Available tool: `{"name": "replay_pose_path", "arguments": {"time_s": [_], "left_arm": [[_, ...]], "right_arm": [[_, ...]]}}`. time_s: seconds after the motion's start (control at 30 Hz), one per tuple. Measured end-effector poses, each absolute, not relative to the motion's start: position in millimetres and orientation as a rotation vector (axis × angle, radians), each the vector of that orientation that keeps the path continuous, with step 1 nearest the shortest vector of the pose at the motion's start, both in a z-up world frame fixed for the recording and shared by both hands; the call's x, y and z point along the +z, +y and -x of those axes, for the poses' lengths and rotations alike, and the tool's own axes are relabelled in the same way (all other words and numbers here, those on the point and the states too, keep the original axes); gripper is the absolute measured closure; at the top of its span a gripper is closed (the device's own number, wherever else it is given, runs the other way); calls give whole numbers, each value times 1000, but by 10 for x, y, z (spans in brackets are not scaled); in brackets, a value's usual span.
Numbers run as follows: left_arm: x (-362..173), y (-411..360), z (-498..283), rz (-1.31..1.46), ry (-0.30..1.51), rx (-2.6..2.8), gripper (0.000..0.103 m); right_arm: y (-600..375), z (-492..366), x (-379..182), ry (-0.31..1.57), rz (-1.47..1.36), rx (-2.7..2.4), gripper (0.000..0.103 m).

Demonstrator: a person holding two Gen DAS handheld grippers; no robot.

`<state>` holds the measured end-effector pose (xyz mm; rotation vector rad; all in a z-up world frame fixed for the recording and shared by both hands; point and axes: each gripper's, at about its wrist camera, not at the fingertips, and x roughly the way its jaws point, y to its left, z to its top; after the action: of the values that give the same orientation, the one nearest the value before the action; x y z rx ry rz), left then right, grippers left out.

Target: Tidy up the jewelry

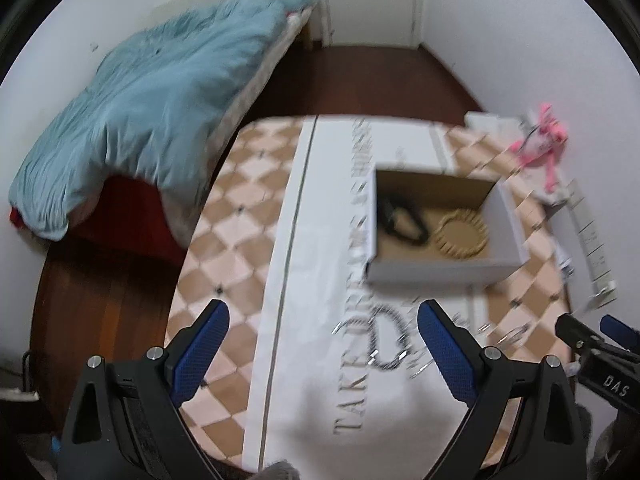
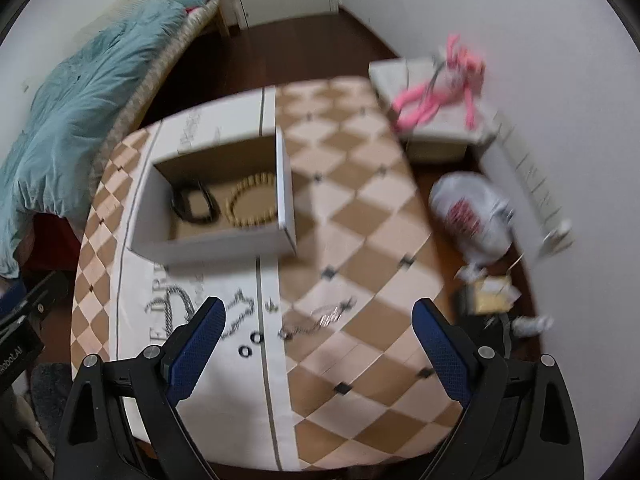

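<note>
An open white box (image 1: 440, 270) (image 2: 216, 246) stands on the white paper sheet (image 1: 312, 400) over the checkered table. Inside lie a black bracelet (image 1: 402, 222) (image 2: 195, 202) and a tan beaded bracelet (image 1: 463, 236) (image 2: 252, 204). A dark beaded bracelet (image 1: 387, 338) (image 2: 173, 302) lies on the paper in front of the box, between my left gripper's fingers. Two small dark rings (image 2: 250, 345), a dark chain (image 2: 240, 316) and a silvery chain (image 2: 316, 320) lie ahead of my right gripper. My left gripper (image 1: 323, 322) and right gripper (image 2: 318, 316) are both open and hold nothing.
The checkered table (image 2: 360, 216) drops off to a dark wooden floor (image 1: 100, 300). A bed with a blue blanket (image 1: 152, 96) stands at the left. At the right are a white box with a pink ribbon (image 2: 436, 92), a white plastic bag (image 2: 472, 216) and small clutter on the floor.
</note>
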<state>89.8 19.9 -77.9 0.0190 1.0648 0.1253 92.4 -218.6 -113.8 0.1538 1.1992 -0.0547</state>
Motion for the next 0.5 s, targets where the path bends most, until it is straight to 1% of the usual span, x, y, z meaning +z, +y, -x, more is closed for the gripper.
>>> {"name": "replay_pose_path", "arguments": {"time_s": [0.03,0.07,0.13,0.17,0.33,0.37,0.4,0.43,0.5], "left_arm": [[-892,224,-880,-18,1091,135,7],[-996,250,-862,-15,1112,143,7],[-1187,289,-819,-21,1157,159,7],[-1270,312,-796,-22,1177,166,7],[-1557,424,-680,-14,1248,199,7],[-1602,443,-663,-7,1261,201,7],[-1644,454,-640,-2,1273,203,7],[-1667,453,-630,-1,1280,202,7],[-1699,434,-618,-3,1287,199,7]], "right_arm": [[-2184,-910,-1284,1218,-175,-38,15],[-2168,-900,-1422,1236,-185,-26,26],[-2117,-881,-1646,1263,-188,-9,33],[-2088,-871,-1739,1267,-185,-6,35],[-1967,-865,-1970,1254,-152,5,36],[-1939,-867,-2009,1254,-138,5,38],[-1925,-879,-2036,1256,-128,4,42],[-1908,-886,-2079,1264,-112,-1,50],[-1865,-880,-2086,1244,-76,-4,61]]}}
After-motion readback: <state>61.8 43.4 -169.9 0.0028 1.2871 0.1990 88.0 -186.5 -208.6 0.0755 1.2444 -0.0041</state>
